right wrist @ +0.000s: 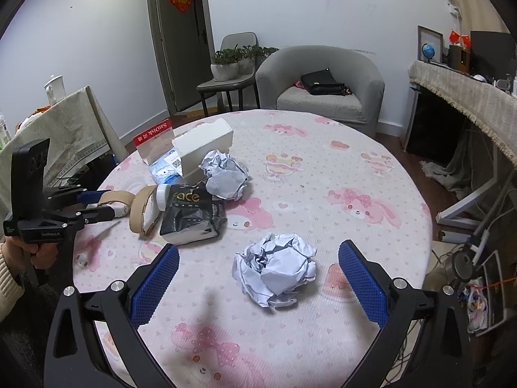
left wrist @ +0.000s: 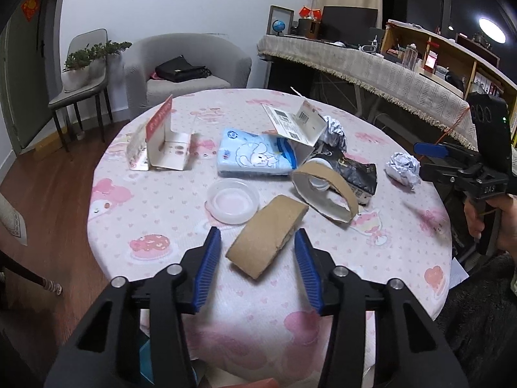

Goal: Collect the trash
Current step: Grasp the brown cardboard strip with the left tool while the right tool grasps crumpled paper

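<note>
Presently, the left gripper (left wrist: pixel 258 258) stood with its jaws spread wide around a flattened cardboard tube (left wrist: pixel 267 240) lying on the round table (left wrist: pixel 161 213); neither blue pad appeared to touch it. The tube was judged light and thin-walled, stiff along its length but easily crushed across its flat faces. A hold across the narrow width near the middle seemed soundest, since the pads already flanked that section.

The right gripper (right wrist: pixel 258 278) also stood wide open, its jaws either side of a crumpled paper ball (right wrist: pixel 276 270) near the table's near edge. The ball was judged very light, soft and springy (it would likely compress before any firm hold formed), so closing well past first contact at its widest part seemed advisable.

Further trash lay beyond:
- a second cardboard ring (left wrist: pixel 324 192), resting against a black foil pouch (left wrist: pixel 357 174);
- a clear plastic lid (left wrist: pixel 233 201), shallow and probably slippery, best taken at its rim;
- a tissue pack (left wrist: pixel 255 156), soft;
- a folded card package (left wrist: pixel 164 144), standing upright.

No bin was visible in either view.
</note>
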`<state>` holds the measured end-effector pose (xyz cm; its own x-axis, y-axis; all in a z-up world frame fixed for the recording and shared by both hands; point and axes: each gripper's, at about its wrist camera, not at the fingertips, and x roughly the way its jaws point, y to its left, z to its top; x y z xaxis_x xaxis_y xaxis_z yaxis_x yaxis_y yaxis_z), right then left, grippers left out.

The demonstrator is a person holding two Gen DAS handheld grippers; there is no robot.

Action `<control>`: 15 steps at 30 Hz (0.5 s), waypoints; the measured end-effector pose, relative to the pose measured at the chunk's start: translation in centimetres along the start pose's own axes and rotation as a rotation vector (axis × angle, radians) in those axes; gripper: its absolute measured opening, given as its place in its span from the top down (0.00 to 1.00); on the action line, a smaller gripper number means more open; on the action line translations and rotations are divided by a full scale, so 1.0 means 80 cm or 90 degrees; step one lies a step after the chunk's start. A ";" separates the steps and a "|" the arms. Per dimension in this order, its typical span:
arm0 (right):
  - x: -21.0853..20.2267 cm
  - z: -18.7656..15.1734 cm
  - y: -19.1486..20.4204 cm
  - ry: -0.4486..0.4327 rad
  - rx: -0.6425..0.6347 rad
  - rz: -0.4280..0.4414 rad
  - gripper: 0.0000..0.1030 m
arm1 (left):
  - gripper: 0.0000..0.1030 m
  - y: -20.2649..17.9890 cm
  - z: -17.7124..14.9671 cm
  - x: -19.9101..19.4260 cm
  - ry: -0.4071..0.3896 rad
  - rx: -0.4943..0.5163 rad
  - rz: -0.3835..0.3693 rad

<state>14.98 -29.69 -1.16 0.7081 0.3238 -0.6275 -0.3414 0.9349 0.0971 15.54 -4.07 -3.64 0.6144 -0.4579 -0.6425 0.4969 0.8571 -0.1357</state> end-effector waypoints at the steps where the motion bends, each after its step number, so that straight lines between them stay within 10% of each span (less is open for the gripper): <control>1: 0.002 0.000 0.000 0.002 0.001 -0.003 0.07 | 0.54 -0.003 0.000 0.000 0.002 0.004 0.001; 15: 0.031 -0.001 0.003 0.047 0.001 -0.051 0.29 | 0.75 -0.015 -0.003 -0.002 -0.012 -0.022 -0.005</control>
<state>16.61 -28.66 -2.76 0.6852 0.2361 -0.6890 -0.2841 0.9577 0.0457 14.71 -5.00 -3.57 0.6227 -0.4689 -0.6264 0.4806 0.8609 -0.1667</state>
